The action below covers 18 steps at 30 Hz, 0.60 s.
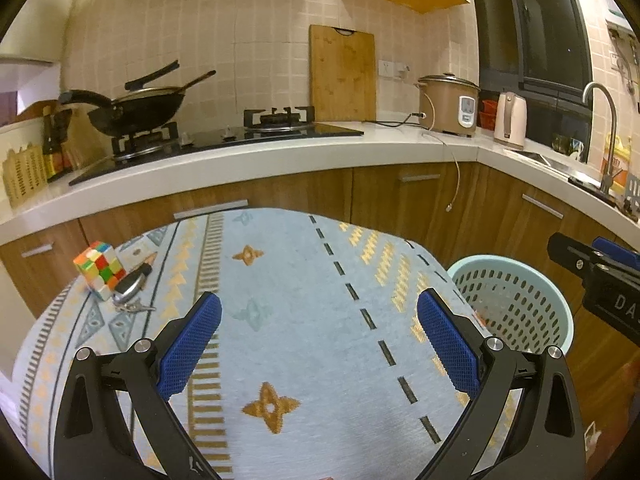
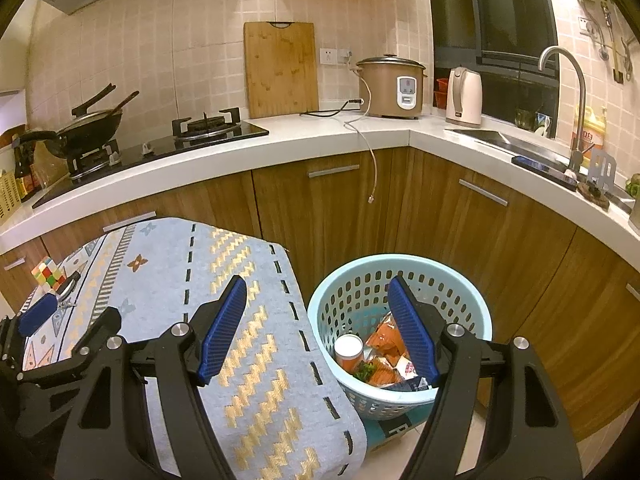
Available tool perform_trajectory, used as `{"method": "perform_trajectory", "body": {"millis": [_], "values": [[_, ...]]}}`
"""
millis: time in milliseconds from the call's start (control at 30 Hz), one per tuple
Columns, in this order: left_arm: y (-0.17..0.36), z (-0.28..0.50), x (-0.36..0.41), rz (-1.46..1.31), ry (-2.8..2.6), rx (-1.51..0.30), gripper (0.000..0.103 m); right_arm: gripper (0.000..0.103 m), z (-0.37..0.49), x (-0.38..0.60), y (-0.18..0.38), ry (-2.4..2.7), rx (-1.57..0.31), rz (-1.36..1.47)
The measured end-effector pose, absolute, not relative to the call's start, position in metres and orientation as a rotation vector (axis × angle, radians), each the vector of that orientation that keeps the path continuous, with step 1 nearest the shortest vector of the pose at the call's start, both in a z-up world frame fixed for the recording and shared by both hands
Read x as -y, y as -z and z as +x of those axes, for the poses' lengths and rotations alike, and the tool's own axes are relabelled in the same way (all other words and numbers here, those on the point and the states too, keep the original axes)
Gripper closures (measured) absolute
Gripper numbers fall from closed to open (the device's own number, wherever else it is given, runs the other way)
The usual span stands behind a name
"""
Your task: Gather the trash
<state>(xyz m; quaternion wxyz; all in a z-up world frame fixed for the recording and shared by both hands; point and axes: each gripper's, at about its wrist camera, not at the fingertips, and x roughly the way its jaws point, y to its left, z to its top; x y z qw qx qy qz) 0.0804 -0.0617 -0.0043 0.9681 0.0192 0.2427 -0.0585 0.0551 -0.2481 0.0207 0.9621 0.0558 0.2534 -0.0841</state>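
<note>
A light blue perforated trash basket (image 2: 360,280) stands on the floor to the right of the cloth-covered table (image 2: 256,360); it also shows in the left wrist view (image 1: 516,300). Inside lie orange snack wrappers (image 2: 386,338) and a small can with a white lid (image 2: 349,350). My right gripper (image 2: 318,300) is open and empty, above the table edge and the basket. My left gripper (image 1: 318,312) is open and empty over the blue patterned cloth (image 1: 304,320). The right gripper also shows at the right edge of the left wrist view (image 1: 600,272).
A Rubik's cube (image 1: 98,270), a pencil (image 1: 142,262) and keys with a fob (image 1: 128,294) lie at the table's far left. Behind run wooden cabinets (image 2: 340,208) and a counter with stove, wok (image 1: 136,110), cutting board, rice cooker (image 2: 394,88), kettle and sink.
</note>
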Motion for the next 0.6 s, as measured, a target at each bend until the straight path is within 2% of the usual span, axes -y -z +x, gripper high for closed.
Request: {"method": "perform_trajectory", "body": {"millis": [267, 433, 600], "values": [[-0.012, 0.075, 0.049, 0.026, 0.099, -0.475, 0.008, 0.034, 0.052, 0.239, -0.032, 0.153, -0.49, 0.102], [-0.005, 0.082, 0.036, -0.006, 0.12, -0.563, 0.008, 0.034, 0.052, 0.236, -0.029, 0.174, -0.505, 0.096], [-0.001, 0.076, 0.032, 0.005, 0.114, -0.557, 0.008, 0.034, 0.052, 0.24, -0.025, 0.179, -0.523, 0.119]]}}
